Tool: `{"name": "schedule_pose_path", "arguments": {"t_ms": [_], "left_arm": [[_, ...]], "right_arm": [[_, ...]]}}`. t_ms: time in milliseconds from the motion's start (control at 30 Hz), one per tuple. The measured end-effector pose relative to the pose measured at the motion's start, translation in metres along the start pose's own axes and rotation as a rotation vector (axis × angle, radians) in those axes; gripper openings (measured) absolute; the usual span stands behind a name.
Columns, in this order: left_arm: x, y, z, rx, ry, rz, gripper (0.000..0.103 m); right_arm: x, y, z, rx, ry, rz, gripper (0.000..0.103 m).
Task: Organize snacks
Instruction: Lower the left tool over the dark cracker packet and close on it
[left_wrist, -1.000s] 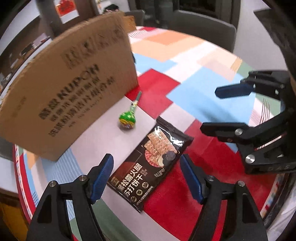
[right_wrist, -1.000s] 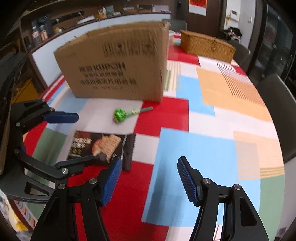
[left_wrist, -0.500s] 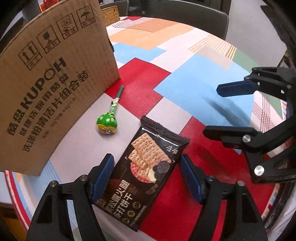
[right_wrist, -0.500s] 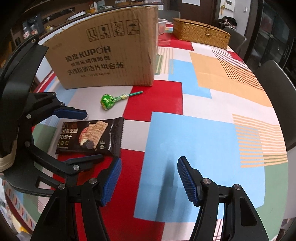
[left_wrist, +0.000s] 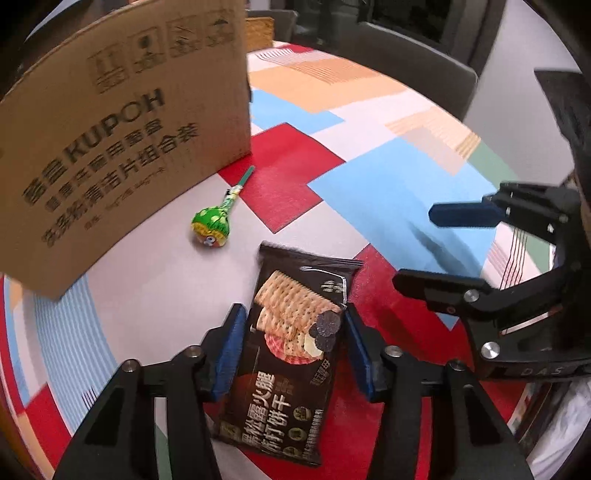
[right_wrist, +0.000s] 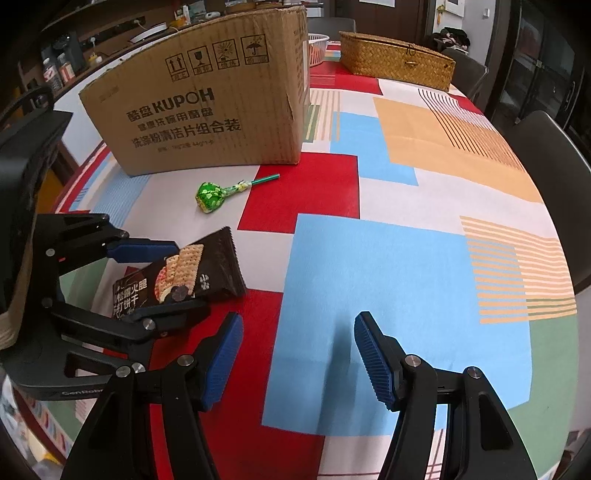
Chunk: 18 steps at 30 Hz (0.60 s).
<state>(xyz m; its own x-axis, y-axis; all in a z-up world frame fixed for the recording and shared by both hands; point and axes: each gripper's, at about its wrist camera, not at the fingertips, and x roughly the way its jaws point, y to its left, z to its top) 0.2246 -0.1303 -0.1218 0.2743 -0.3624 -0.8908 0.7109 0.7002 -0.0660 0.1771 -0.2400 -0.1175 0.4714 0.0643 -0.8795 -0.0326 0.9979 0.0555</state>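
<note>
— Patchwork cloth covers the counter; where does the cracker packet lie from your left tool?

— Right between its blue fingers, near the counter's close edge. Your left tool's jaws have just been closing; both pads appear to touch the packet's long sides. Its long axis runs along the fingers, pointing toward the cardboard box.

— And your right tool?

— Spread, pinching nothing, hovering over the blue patch, farther off.

— How does the packet look?

— Dark, glossy, flat, crackers printed on it; one end looks lifted in the right view. The green lollipop lies beside the box.
</note>
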Motion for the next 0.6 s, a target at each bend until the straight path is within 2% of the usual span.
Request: {"name": "schedule_pose_path", "arguments": {"t_ms": [233, 333, 367, 400, 433, 600], "left_arm": [[-0.016, 0.004, -0.013, -0.09, -0.05, -0.006, 0.049], [-0.031, 0.012, -0.022, -0.153, -0.087, 0.034, 0.045], [-0.034, 0.014, -0.023, -0.172, -0.095, 0.042, 0.04], [-0.04, 0.02, -0.026, -0.209, -0.111, 0.041, 0.02], [-0.042, 0.023, -0.027, -0.23, -0.114, 0.04, 0.016], [-0.049, 0.044, -0.036, -0.337, -0.123, 0.037, 0.016]], "right_arm": [[-0.005, 0.006, -0.003, -0.009, -0.009, 0.009, 0.063], [-0.007, 0.01, -0.001, -0.024, -0.018, 0.012, 0.063], [-0.008, 0.012, 0.001, -0.03, -0.024, 0.014, 0.063], [-0.009, 0.015, 0.002, -0.037, -0.032, 0.014, 0.063], [-0.009, 0.017, 0.003, -0.044, -0.039, 0.014, 0.063], [-0.007, 0.035, 0.016, -0.09, -0.068, 0.041, 0.063]]}}
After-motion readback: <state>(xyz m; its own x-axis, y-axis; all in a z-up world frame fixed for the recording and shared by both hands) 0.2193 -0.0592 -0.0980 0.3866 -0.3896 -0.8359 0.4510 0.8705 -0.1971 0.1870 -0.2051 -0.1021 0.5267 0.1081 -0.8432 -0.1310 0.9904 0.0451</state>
